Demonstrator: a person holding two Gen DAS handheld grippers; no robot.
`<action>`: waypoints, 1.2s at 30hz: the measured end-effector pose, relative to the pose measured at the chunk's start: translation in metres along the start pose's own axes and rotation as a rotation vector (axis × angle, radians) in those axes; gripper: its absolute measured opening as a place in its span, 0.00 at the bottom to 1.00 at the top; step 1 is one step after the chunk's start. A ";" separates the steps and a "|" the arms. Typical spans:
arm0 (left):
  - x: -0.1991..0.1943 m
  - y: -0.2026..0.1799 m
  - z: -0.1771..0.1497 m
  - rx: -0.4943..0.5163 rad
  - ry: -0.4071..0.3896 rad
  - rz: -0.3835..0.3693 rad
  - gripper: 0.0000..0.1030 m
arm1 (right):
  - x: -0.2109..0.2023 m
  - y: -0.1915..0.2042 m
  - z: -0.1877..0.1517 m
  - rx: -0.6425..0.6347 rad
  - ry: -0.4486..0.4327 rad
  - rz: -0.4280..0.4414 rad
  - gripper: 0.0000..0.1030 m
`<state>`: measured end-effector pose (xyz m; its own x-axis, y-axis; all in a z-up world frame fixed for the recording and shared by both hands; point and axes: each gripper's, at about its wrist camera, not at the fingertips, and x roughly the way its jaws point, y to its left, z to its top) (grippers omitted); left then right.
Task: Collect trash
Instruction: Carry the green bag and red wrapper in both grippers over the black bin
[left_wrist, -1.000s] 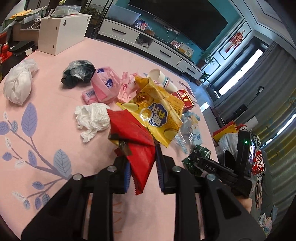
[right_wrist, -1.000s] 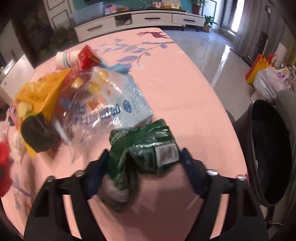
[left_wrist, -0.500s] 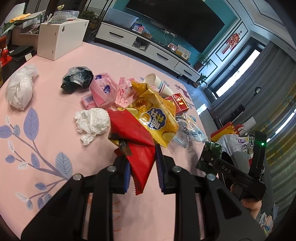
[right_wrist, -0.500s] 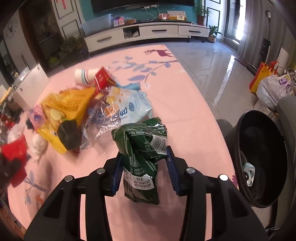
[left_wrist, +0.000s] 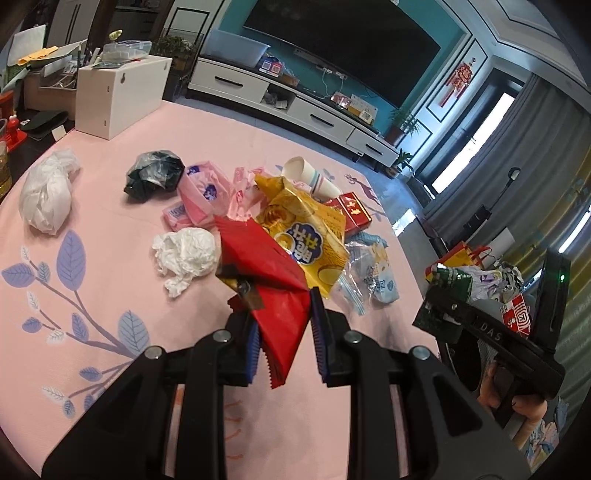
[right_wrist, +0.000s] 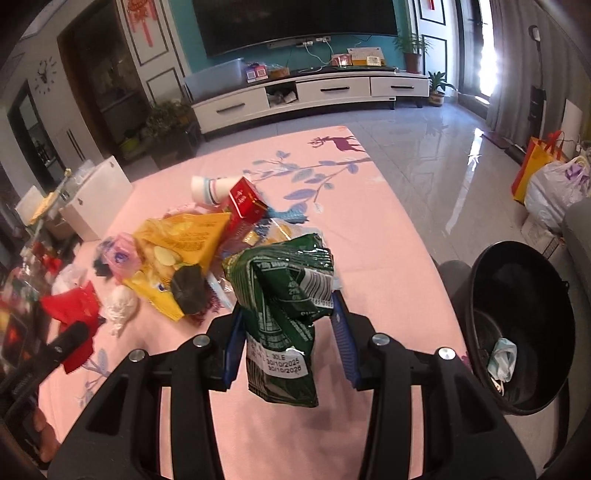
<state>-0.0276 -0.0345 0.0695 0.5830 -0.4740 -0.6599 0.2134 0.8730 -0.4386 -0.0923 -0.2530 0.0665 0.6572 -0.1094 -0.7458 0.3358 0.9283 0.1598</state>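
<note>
Task early: the black bin (right_wrist: 517, 325), right of the table, holds only a scrap or two. Red wrapper (left_wrist: 280, 306) is pinched by left gripper (left_wrist: 284, 339), green snack bag (right_wrist: 288, 314) by right gripper (right_wrist: 288, 332), both lifted. Trash pile (left_wrist: 295, 221) w/ yellow chip bag (left_wrist: 310, 240), tissues etc. is left on pink table (left_wrist: 92, 258).

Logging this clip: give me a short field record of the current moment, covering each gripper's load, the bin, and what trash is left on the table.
left gripper: shut on red wrapper
right gripper: shut on green snack bag, held above the pink table
bin: black trash bin on the floor off the table's right edge; holds one pale crumpled item
left on table: yellow chip bag, paper cup, red box, white tissue, black bag
</note>
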 end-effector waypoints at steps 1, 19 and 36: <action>0.002 -0.001 -0.001 0.005 0.008 -0.001 0.23 | 0.000 0.001 0.000 -0.005 -0.008 -0.015 0.43; 0.003 -0.011 -0.005 0.044 0.007 0.009 0.24 | -0.016 0.006 0.000 -0.038 -0.062 -0.017 0.43; -0.002 -0.025 -0.011 0.091 -0.017 0.025 0.24 | -0.021 0.007 0.000 -0.041 -0.071 -0.001 0.43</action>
<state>-0.0430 -0.0567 0.0748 0.6023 -0.4507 -0.6589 0.2684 0.8917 -0.3646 -0.1037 -0.2442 0.0830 0.7036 -0.1337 -0.6980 0.3095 0.9418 0.1316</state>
